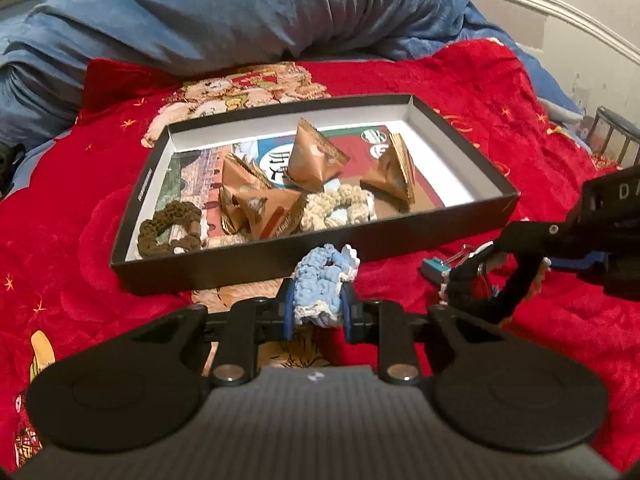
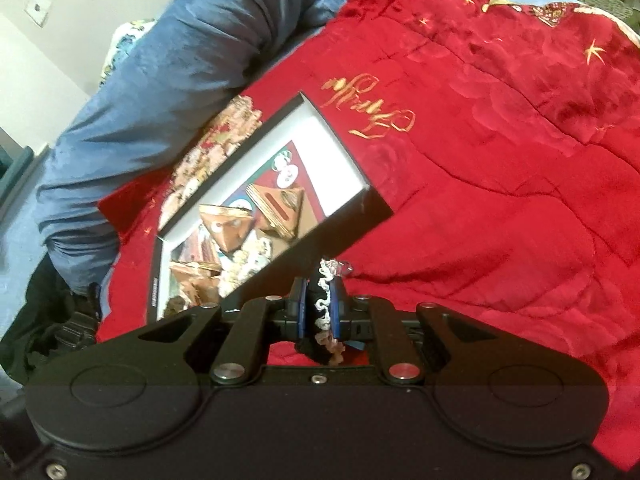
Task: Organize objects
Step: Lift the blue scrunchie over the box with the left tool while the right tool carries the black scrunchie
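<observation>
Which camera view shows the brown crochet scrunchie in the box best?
The left wrist view: the brown crochet scrunchie lies whole in the near left corner of the box. In the right wrist view only a dark sliver of it shows above the hand-held gripper's body.

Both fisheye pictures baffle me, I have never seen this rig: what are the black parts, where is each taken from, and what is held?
Each picture comes from a camera on a hand-held gripper, looking along its fingers. In the left view, the left gripper is shut on a light blue scrunchie. In the right view, the right gripper is shut on a black scrunchie. On the red blanket sits a black box holding brown packets and two more scrunchies. A small teal clip lies beside the box.
</observation>
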Available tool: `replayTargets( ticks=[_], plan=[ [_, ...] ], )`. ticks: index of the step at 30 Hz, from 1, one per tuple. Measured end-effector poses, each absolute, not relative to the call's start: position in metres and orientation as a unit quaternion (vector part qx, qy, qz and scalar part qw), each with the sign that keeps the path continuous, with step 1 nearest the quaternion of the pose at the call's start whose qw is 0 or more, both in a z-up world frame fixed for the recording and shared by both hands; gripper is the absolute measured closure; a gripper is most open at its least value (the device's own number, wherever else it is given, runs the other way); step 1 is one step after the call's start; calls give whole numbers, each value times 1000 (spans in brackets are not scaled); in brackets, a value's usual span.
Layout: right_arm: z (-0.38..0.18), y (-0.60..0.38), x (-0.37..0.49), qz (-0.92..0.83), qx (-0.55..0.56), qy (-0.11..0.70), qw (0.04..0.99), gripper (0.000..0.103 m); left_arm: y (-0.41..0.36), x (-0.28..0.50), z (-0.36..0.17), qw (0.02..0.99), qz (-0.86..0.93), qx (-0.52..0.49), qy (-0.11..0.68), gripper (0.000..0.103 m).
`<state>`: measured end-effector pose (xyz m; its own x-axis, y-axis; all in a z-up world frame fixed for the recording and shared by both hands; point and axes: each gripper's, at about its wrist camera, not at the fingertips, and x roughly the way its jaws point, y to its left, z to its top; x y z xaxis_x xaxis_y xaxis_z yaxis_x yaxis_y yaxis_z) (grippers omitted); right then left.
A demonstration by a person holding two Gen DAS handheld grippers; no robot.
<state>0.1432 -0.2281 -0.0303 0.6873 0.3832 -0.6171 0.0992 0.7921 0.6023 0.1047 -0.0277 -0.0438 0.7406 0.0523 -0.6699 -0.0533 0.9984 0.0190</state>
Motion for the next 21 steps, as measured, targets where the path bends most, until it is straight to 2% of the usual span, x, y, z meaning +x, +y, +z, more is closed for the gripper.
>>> replayTargets(
  ticks=[7, 21],
  plan=[
    [-21, -224, 140, 109, 314, 356, 873, 92, -23, 103, -39, 935, 27, -14, 353, 77],
    [-21, -228, 137, 118, 316, 363, 868, 93, -21, 102, -33, 937, 28, -21, 348, 77]
  ],
)
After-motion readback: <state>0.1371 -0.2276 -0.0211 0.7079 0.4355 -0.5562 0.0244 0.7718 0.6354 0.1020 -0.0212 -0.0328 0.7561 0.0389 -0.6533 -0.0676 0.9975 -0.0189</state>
